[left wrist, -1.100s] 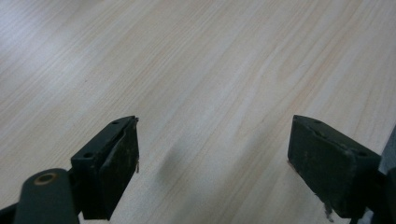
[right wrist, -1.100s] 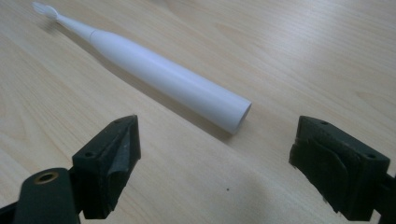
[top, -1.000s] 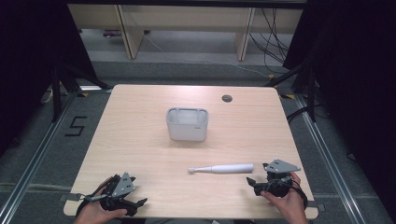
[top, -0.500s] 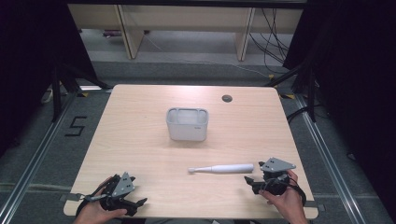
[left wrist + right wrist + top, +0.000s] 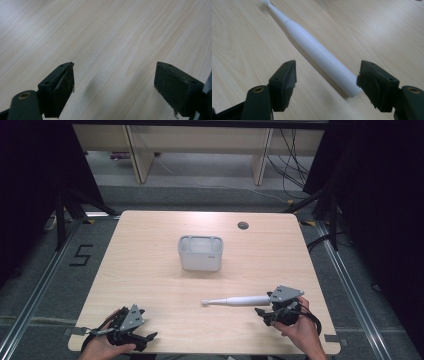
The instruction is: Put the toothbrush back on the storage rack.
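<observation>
Now, R tool (image 5: pixel 327 82) agape, astride toothbrush (image 5: pixel 317 53) butt

1. A pale wooden table (image 5: pixel 150 270) is seen with a round hole (image 5: pixel 243 225) near its far right corner;
2. A "5" marking (image 5: pixel 81 255) is seen on the grey floor (image 5: pixel 40 290) at left; cables (image 5: pixel 295 165) are seen beyond.

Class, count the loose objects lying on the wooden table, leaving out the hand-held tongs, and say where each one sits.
2. A grey container stands near the table's middle; a white electric toothbrush lies nearer the person, its base by the right tongs.
</observation>
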The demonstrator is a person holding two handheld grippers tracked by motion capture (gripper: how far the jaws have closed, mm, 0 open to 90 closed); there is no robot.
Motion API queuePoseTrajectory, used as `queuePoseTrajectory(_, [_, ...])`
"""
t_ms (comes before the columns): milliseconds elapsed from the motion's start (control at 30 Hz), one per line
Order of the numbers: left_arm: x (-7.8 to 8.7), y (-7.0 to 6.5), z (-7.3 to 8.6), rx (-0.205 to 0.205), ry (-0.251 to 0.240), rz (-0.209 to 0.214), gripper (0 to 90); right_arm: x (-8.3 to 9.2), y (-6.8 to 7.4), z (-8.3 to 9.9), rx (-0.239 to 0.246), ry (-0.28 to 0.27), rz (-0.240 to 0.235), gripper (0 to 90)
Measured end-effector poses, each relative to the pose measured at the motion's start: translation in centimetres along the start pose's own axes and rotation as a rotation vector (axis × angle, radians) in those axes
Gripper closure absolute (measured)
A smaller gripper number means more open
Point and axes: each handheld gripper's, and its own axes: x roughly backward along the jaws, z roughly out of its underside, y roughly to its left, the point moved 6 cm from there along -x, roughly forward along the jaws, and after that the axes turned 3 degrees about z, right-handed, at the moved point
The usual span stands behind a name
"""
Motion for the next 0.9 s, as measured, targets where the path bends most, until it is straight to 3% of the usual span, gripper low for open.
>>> queuePoseTrajectory(33, [0.0, -0.1, 0.0, 0.000, -0.002, 0.002, 16.2, -0.2, 0.2, -0.3, 0.024, 0.015, -0.010, 32.2])
queuePoseTrajectory(433, [-0.1, -0.1, 0.0, 0.004, -0.002, 0.005, 16.2, -1.3, 1.1, -2.1, 0.107, 0.096, -0.050, 36.6])
queuePoseTrajectory(467, [-0.1, 0.0, 0.0, 0.000, 0.004, 0.002, 16.2, -1.7, 1.3, -2.4, 0.136, 0.126, -0.060, 37.8])
queuePoseTrajectory(600, [-0.1, -0.1, 0.0, 0.007, -0.006, 0.005, 16.2, -2.6, 1.1, -3.2, 0.192, 0.136, -0.063, 39.0])
queuePoseTrajectory(733, [-0.1, 0.0, 0.0, 0.003, 0.000, 0.002, 16.2, -2.8, 1.2, -3.5, 0.209, 0.184, -0.115, 40.4])
queuePoseTrajectory(767, [0.0, -0.1, -0.1, 0.005, -0.006, 0.005, 16.2, -3.0, 1.2, -3.7, 0.197, 0.198, -0.099, 40.8])
queuePoseTrajectory(900, [0.0, 0.0, 0.0, 0.000, 0.002, 0.001, 16.2, -3.5, 1.1, -4.0, 0.221, 0.212, -0.117, 42.0])
